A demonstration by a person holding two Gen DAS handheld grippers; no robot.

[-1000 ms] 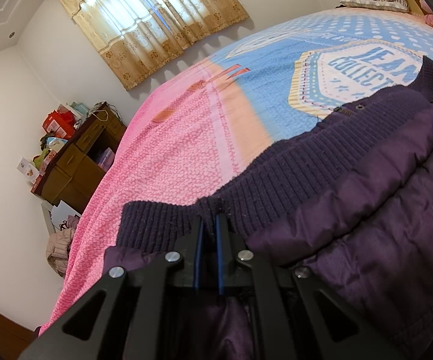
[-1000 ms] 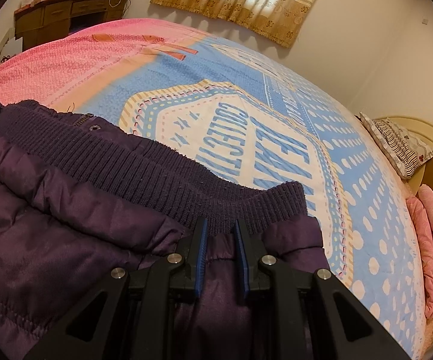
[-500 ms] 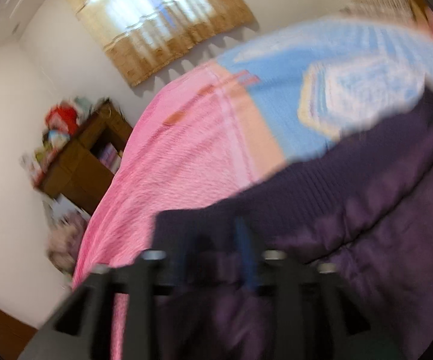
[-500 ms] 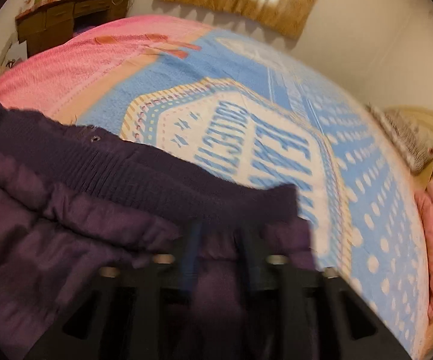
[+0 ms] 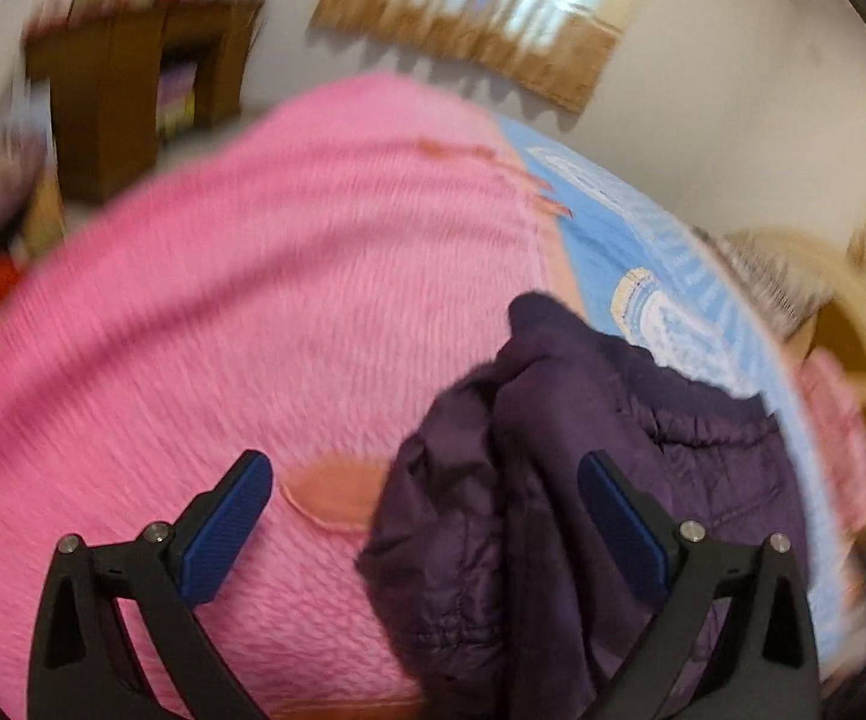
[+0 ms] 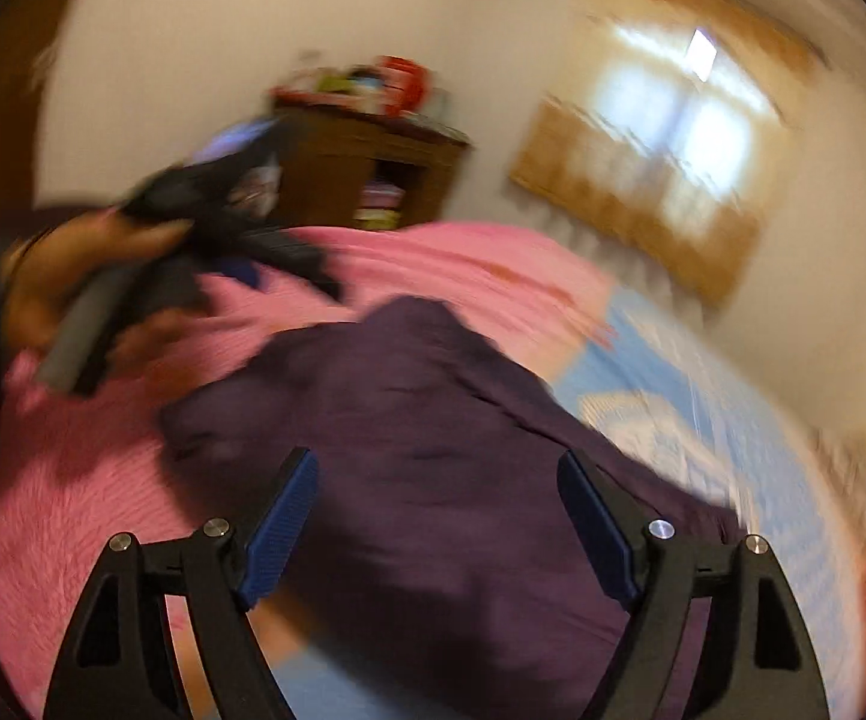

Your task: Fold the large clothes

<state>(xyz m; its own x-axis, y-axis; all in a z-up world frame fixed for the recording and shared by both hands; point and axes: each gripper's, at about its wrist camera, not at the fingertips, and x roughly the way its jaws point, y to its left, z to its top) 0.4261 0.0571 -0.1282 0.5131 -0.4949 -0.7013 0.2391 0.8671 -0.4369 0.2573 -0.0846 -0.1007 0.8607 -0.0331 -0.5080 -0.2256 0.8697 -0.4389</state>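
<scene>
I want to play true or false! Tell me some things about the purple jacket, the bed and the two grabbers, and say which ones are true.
1. The purple jacket lies on the bed cover. True.
2. The left gripper is pinching the jacket. False: its jaws stand wide open, nothing pressed between them.
3. The right gripper is open. True.
4. The bed cover is all green. False: it is pink and blue.
5. A wooden cabinet stands by the wall. True.

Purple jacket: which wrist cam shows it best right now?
Left wrist. The purple jacket shows quilted seams and its bunched edge on the pink bedspread, only slightly blurred. The right wrist view has more of it in frame, but smeared into a dark mass.
</scene>
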